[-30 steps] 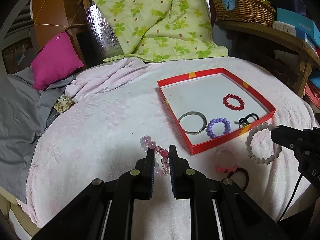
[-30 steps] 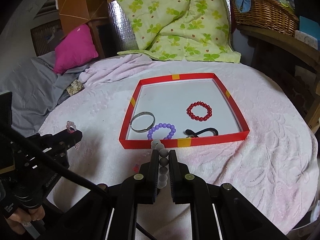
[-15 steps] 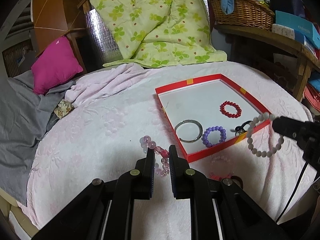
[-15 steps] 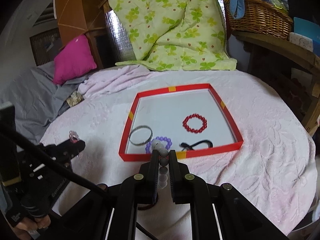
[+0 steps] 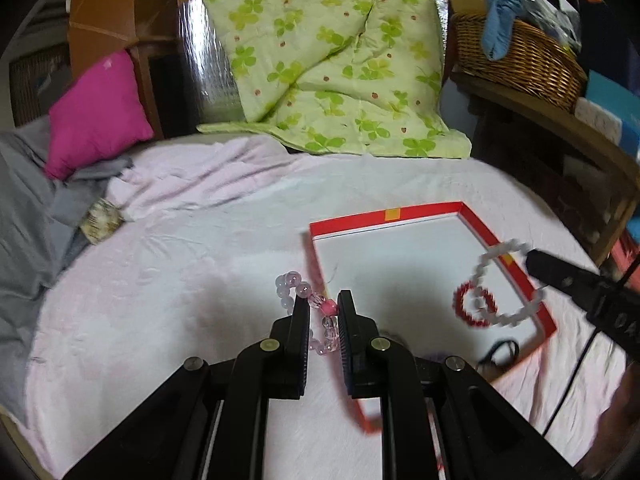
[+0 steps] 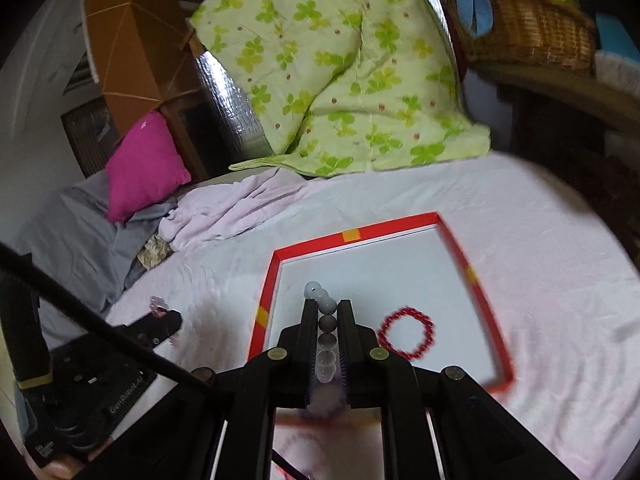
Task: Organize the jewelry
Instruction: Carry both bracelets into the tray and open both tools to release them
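The pink bead bracelet hangs pinched between the near-closed jaws of the left gripper, its loop draping past the tips; the white bead bracelet is clamped the same way in the right gripper. The red tray lies just ahead of and below both, the red bracelet resting to the right of the right tips. To do this well, I'd carry each loop clear of the rim, lower over bare floor, then release without covering the red one.

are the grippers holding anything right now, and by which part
Left gripper: pink bead bracelet, pinched across its beaded strand. Right gripper: white bead bracelet, clamped on one side of its loop.
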Tool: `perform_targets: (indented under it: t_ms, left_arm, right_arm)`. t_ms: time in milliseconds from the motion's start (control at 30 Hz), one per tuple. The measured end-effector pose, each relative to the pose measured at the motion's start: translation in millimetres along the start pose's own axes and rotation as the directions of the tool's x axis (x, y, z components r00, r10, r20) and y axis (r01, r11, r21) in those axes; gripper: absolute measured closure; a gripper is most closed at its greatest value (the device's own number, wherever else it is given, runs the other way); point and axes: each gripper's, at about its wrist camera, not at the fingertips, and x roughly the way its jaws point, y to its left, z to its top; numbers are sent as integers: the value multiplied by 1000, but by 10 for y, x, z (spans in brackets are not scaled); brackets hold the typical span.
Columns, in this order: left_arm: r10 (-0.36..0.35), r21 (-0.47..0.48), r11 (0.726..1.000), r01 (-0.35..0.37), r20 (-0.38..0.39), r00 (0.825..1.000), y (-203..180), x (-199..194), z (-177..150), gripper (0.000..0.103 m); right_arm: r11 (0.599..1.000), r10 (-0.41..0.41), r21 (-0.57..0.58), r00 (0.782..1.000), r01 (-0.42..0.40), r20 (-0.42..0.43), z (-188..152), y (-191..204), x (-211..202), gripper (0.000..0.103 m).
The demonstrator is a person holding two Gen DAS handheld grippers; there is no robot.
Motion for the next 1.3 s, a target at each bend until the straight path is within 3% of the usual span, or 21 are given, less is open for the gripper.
perform_targets:
  t_ms: [233,467,600,667,700,733,767,833,1167,1300]
  left_arm:
    - [-166,-54,985,162,-79,983,20,635,61,89]
    - [-168,0,986,169,-132,977,-96,936,14,88]
    - [-163,29,985,168,-140,977,-134,987,-21,87]
    - [-167,45,984,173,-121,979,-135,963,-25,76]
    - [-162,57,984,168,-106,981,-136,939,-31,62]
    - [-152,67,985,159,-90,984,-132,908,-40,50]
    - [-148,72,986,154,-81,986,-129,894,-39,49]
    - [-149,80,985,155,-69,986,-108,832,-51,49]
    - [-115,24,993,118,-75,991,156,630,-154,45]
    - [-85,44,995,88,-66,994,187,489,-255,41]
  right_arm:
    - [996,19,87,996,-11,-92,144,-178,760,92]
    - [987,13,161,987,13,-161,73,-358,1136,92]
    - [982,2,188,987,29,-159,56,-425,1221,89]
    - [979,-14,196,988,46,-157,39,-463,1242,89]
    - [978,-16,202,987,48,-158,35,-479,1246,89]
    - [975,-14,216,987,49,-159,22,-510,1242,82]
    - [973,-17,225,987,53,-159,18,-531,1234,72]
    - [969,-25,240,989,60,-146,6,-576,1172,64]
    - [977,-37,204,993,60,-114,-36,-618,754,64]
    - [980,-32,189,993,54,-115,-97,-629,554,64]
